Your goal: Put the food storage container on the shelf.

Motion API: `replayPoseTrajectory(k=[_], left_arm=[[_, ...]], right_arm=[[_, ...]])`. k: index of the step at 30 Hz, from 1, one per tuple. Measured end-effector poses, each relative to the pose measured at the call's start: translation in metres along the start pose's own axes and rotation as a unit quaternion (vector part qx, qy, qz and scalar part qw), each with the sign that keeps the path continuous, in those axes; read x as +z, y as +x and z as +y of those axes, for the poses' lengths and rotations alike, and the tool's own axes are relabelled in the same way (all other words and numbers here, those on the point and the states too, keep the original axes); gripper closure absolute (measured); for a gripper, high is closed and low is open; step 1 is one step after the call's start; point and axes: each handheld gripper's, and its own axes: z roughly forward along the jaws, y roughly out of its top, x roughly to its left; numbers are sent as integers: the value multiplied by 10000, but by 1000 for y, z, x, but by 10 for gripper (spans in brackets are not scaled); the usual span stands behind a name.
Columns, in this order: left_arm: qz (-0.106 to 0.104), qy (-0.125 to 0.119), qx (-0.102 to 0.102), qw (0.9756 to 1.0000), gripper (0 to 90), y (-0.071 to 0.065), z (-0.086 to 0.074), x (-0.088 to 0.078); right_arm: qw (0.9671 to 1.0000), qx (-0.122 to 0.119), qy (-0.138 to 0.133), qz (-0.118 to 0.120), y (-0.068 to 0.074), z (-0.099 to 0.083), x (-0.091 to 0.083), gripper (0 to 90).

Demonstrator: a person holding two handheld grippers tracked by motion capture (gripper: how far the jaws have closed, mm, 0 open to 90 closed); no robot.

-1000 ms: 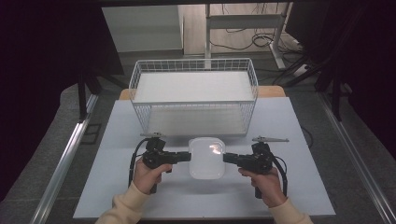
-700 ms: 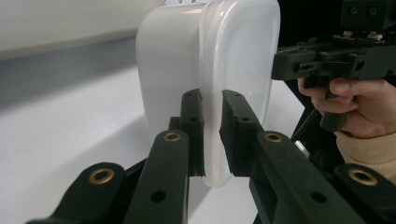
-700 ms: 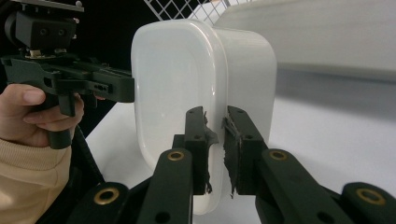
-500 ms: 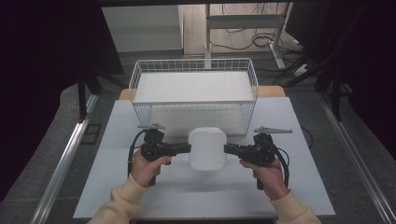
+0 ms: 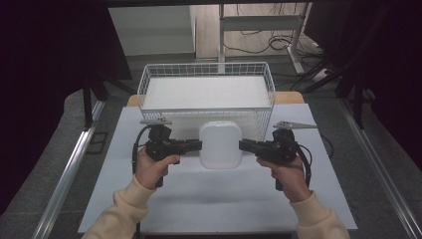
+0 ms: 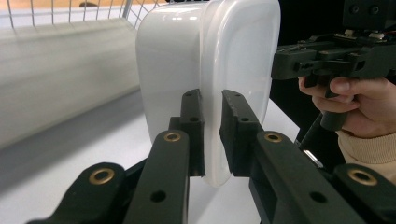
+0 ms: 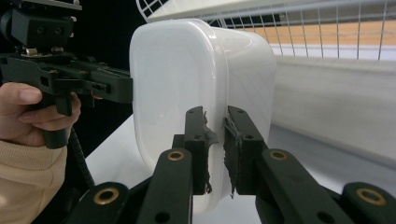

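A white rounded plastic container (image 5: 220, 144) with its lid on hangs above the table, held between both hands. My left gripper (image 5: 199, 145) is shut on the rim at its left side. My right gripper (image 5: 242, 145) is shut on the rim at its right side. In the left gripper view the jaws (image 6: 212, 100) pinch the thin lip of the container (image 6: 205, 60), which stands on edge there. The right gripper view shows the same clamp (image 7: 215, 116) on the opposite lip of the container (image 7: 187, 70), with worn padding on the pads.
A white wire basket (image 5: 206, 110) with a pale liner stands just behind the container, at the back of the white table mat (image 5: 214, 204). Metal rails run along both sides of the table. Dark cables trail from each gripper.
Both hands have lifted the container off the table. It now sits higher in the high view, nearer the basket's front wall. Both grips are unchanged.
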Motion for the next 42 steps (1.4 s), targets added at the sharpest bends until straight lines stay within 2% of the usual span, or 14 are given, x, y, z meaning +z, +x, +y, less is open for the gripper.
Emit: replayPoseTrajectory(k=[9,19,26,32,42], left_arm=[[47,-121,77,9999,801,-4,26,-12],[107,-209,166,9996,802,-7,55,-22],[125,-311,235,9992,802,-4,77,-28],[130,-304,265,9991,802,2,93,-31],[80,-289,122,9995,803,17,121,-33]], right_arm=[[9996,-268,-87,-28,7,32,-1,793],[9991,-376,-187,-11,12,62,-2,792],[9986,-485,-213,7,13,86,-1,792],[9985,-484,-238,70,10,103,4,793],[9992,-258,-249,169,-1,130,14,795]])
